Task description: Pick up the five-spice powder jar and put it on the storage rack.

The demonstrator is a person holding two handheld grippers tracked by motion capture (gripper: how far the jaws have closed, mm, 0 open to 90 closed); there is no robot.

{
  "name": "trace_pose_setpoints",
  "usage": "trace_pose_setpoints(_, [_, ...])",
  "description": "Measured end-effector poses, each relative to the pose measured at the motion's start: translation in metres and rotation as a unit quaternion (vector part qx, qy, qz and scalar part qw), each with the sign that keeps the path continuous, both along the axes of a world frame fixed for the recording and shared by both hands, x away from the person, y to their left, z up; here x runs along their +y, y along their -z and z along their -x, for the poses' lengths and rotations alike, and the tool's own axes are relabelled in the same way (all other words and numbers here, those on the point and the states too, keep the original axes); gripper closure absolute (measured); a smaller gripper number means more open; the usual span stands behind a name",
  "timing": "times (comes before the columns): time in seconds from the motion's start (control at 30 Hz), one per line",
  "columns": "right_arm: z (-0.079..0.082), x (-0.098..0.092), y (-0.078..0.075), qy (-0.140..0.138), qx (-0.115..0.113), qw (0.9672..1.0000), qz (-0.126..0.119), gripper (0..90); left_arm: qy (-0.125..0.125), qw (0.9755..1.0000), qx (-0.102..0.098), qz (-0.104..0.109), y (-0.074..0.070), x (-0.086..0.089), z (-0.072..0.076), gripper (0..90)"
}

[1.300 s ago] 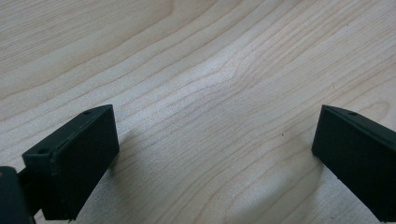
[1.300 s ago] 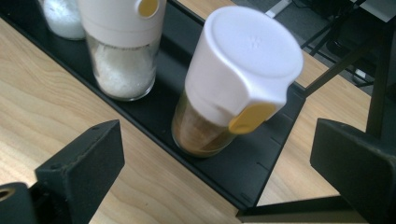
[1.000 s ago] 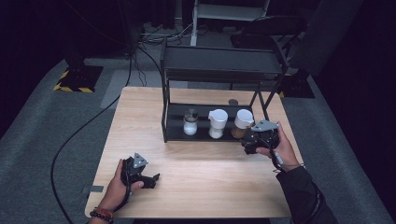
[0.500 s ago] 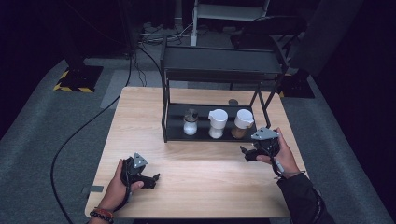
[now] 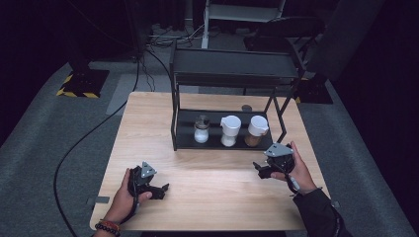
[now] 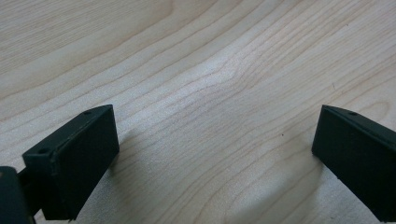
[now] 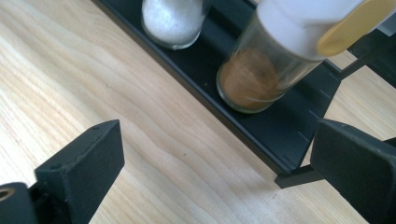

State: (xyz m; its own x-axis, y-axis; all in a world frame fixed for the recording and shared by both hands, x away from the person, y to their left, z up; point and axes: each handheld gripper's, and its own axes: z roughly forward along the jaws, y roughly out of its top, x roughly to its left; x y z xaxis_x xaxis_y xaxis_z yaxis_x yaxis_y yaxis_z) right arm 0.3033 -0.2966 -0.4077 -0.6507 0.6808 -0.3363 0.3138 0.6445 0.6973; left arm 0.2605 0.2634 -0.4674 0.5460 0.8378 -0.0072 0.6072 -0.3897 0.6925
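Two tools in hand, one per side. Right tool (image 5: 264, 169): jaws spread wide, nothing between them, held just above the bench (image 5: 148, 123) at its right side, just in front of the rack (image 5: 232, 66). Its own view looks past the spread jaws at the jar of brown powder (image 7: 261, 74), upright on the rack's black bottom shelf (image 7: 210, 70), white cap with a yellow flap; jar and tool are apart, not touching. Next along the shelf stands the jar of white powder (image 7: 173, 18), just beside the brown one. From the high view the shelf carries three jars in a row: a small glass shaker (image 5: 201, 129) at left, the white one in the middle, the brown one at right, nearest the right tool.

Left tool (image 5: 157, 190): jaws also spread, empty, low over bare wood at the near left of the bench, well apart from the rack. Hands grip both tools from the near edge.
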Motion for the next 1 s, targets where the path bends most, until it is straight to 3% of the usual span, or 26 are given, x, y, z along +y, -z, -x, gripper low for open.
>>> trace_pose_setpoints(0.67, [0.015, -0.009, 0.029, -0.021, 0.013, 0.9994, 0.023, 2.9, 0.000, 1.0000, 0.000, 0.000, 0.000, 0.000, 0.000, 0.6])
trace_pose_setpoints(1.0, [0.023, -0.018, 0.038, -0.015, 0.025, 0.9989, 0.036, 2.9, 0.000, 1.0000, 0.000, 0.000, 0.000, 0.000, 0.000, 0.6])
